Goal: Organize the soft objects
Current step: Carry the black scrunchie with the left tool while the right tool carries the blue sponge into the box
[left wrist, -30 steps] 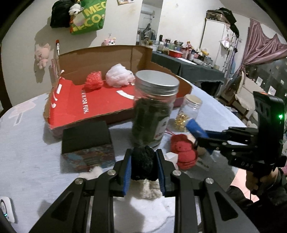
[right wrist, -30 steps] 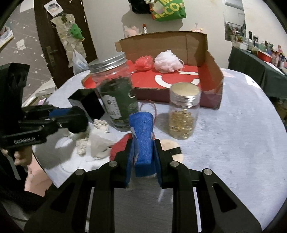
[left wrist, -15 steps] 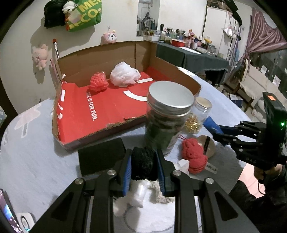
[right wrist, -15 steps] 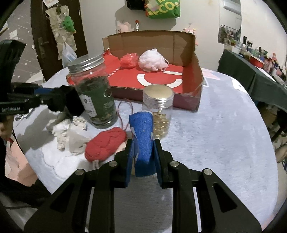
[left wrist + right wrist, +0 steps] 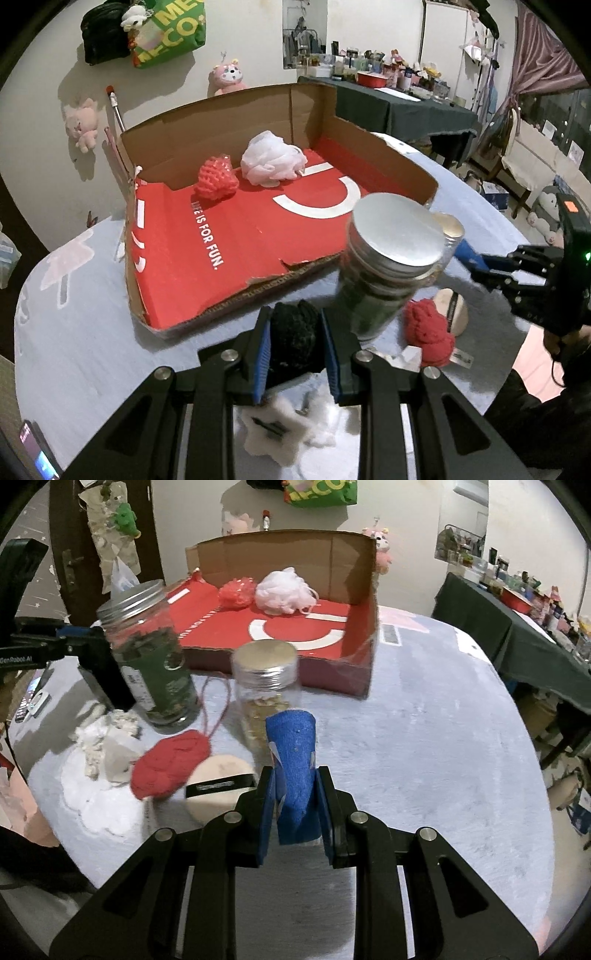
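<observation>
- Fingers (image 5: 260, 354) of the left gripper (image 5: 295, 350), seen from the left wrist, clamp a black fuzzy ball (image 5: 293, 341) between blue pads; the tool tilts downward over the table (image 5: 74, 332).
- Just beyond it lies an open cardboard box (image 5: 236, 236) with a red floor, holding a red mesh puff (image 5: 216, 179) and a white mesh puff (image 5: 273, 158) at its far end.
- To the right stand a tall jar (image 5: 388, 273) with a metal lid, a red knitted piece (image 5: 428, 332) and, further right, the right gripper (image 5: 480, 264) in a person's hand.
- Plush toys and a green bag (image 5: 170, 29) hang on the pale wall.
- Right wrist view: the right gripper (image 5: 295, 805) is closed on an upright blue sponge (image 5: 295, 768), angled down above the grey table (image 5: 424, 757).
- Ahead stand a small jar (image 5: 267, 690) and the tall jar (image 5: 151, 657); the red knitted piece (image 5: 170, 764) touches a beige powder puff (image 5: 218, 786).
- White fluffy scraps (image 5: 99, 753) lie at left.
</observation>
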